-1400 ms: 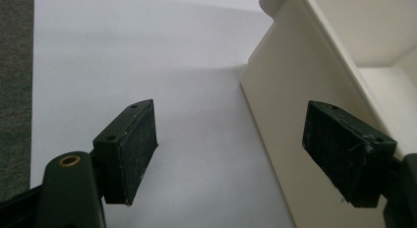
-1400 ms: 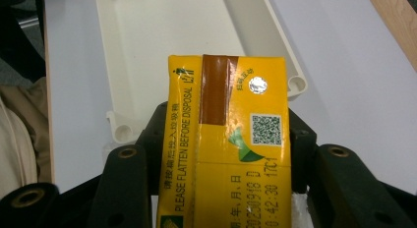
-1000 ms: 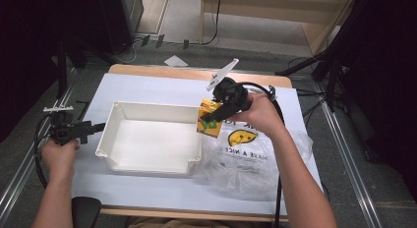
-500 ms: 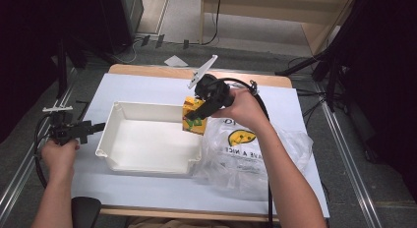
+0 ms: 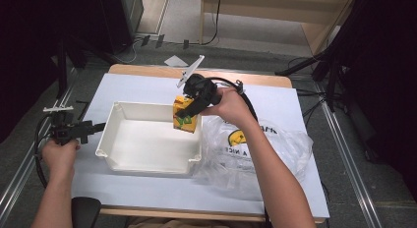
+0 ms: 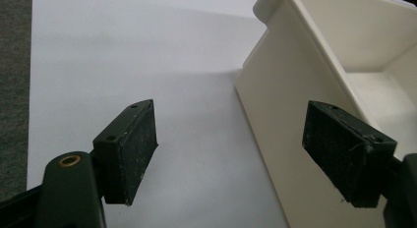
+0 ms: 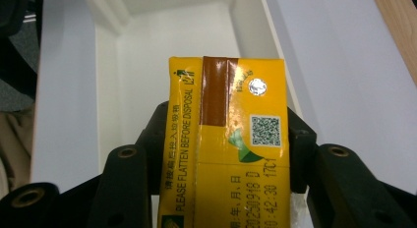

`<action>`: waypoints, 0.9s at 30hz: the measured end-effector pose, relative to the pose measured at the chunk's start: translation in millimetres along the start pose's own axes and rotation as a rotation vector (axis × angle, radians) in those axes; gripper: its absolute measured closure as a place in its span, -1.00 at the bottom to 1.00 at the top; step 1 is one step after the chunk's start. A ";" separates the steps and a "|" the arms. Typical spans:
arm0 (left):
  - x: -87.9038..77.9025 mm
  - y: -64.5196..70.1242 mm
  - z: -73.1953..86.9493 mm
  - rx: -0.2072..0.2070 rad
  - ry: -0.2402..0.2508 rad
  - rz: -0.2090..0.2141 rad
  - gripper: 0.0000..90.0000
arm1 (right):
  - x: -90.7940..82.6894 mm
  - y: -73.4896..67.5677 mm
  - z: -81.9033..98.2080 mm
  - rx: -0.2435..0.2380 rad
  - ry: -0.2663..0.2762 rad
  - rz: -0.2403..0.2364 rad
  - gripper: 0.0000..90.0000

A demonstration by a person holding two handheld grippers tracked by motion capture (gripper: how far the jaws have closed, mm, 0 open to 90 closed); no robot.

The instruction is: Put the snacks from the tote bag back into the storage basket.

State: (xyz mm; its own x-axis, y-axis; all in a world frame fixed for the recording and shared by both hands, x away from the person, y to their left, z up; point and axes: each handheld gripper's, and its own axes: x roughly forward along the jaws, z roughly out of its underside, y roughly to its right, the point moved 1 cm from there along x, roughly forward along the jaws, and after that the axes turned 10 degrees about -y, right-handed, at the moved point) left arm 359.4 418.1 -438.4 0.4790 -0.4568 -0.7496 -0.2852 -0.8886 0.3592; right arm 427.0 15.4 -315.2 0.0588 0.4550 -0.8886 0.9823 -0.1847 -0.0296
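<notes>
Yellow drink carton [image 5: 185, 115], printed "PLEASE FLATTEN BEFORE DISPOSAL", pinched between the right tongs [image 5: 187, 111] and held above the right rim of the white tray [image 5: 147, 161], over its interior. In the right gripper view the carton [image 7: 226, 139] sits between both jaws, the tray [image 7: 110, 71] below it. Crumpled clear plastic bag [image 5: 275, 154] lies just right of the tray on the white-covered desk [image 5: 305, 102]. Left tongs [image 6: 246, 149], jaws spread, holding nothing, straddle the tray's left wall [image 6: 290, 154].
</notes>
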 end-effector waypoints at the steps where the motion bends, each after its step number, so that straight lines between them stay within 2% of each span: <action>1: -0.1 -0.1 0.0 -0.001 0.000 0.000 -0.51 | 2.8 0.6 -0.7 0.002 -0.009 0.003 0.17; 4: -0.6 -0.5 0.0 -0.001 0.002 0.002 -0.51 | 16.3 5.6 -3.7 -0.010 -0.031 0.007 0.18; 9: -0.9 -1.0 0.1 -0.005 0.006 0.003 -0.51 | 29.4 11.5 -4.5 0.003 -0.052 -0.008 0.17; 10: -0.9 -1.2 0.2 -0.004 0.005 0.003 -0.51 | 35.7 14.3 -4.9 -0.010 -0.056 0.003 0.17; 14: -1.3 -1.6 0.3 -0.003 0.006 0.004 -0.51 | 45.5 17.2 -3.8 0.007 -0.067 0.004 0.17; 23: -1.4 -1.9 0.3 -0.005 0.007 0.005 -0.51 | 67.1 21.9 -0.1 -0.009 -0.099 0.026 0.17; 27: -1.6 -1.9 0.4 -0.006 0.008 0.005 -0.51 | 73.7 23.3 0.3 -0.004 -0.092 0.008 0.17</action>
State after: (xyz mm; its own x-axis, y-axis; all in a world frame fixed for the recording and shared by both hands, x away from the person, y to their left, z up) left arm 358.9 420.5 -438.1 0.4847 -0.4611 -0.7433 -0.2826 -0.8868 0.3658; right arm 454.2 44.3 -381.5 0.0499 0.3715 -0.9271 0.9827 -0.1841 -0.0208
